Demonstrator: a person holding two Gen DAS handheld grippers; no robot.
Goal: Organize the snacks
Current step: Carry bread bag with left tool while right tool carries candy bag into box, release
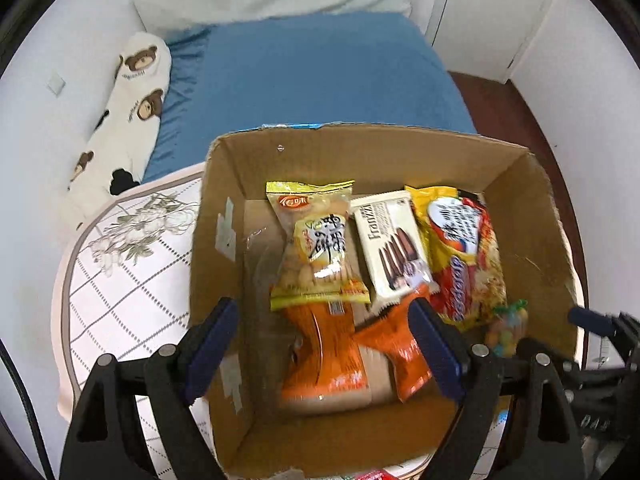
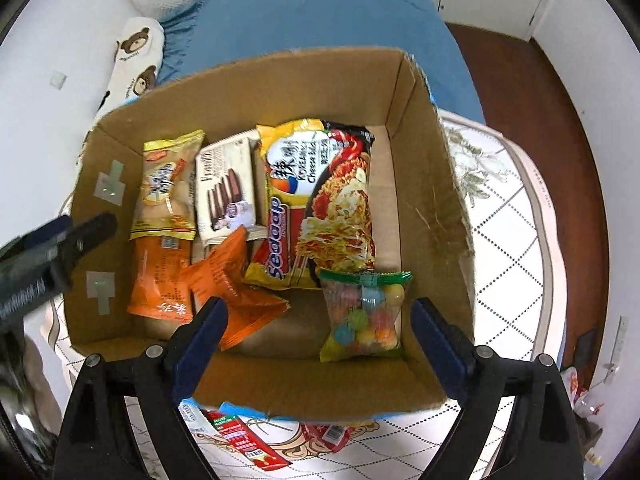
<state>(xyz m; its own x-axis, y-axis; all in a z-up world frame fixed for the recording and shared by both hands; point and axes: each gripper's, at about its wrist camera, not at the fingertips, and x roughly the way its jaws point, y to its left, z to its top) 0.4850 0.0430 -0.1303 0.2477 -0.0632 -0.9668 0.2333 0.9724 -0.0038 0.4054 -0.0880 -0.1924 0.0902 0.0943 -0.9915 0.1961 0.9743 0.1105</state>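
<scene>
A cardboard box (image 2: 248, 92) sits on a white table (image 2: 516, 248) with a dotted check pattern, and the snacks lie flat on the floor of the box.

Going from the left wall of the box to the right: first a yellow snack bag (image 2: 166, 188), with an orange packet (image 2: 160, 280) just below it. Next comes a white wafer pack (image 2: 226, 196), and a second orange packet (image 2: 236, 300) lies tilted below that one, touching its bottom edge. Then there is the big noodle packet (image 2: 320, 204) — it covers the middle of the box. A small bag of colored candy balls (image 2: 362, 316) lies at the noodle packet's lower end, nearest the right wall.

The left gripper (image 1: 322, 344) hangs over the left part of the box with its jaws wide apart and nothing between its blue pads (image 1: 210, 348). The right gripper (image 2: 316, 344) hangs over the near wall of the box — it is spread wide too, and it holds nothing.

Outside the box, against its near wall, a red packet (image 2: 244, 436) lies on the table.
</scene>
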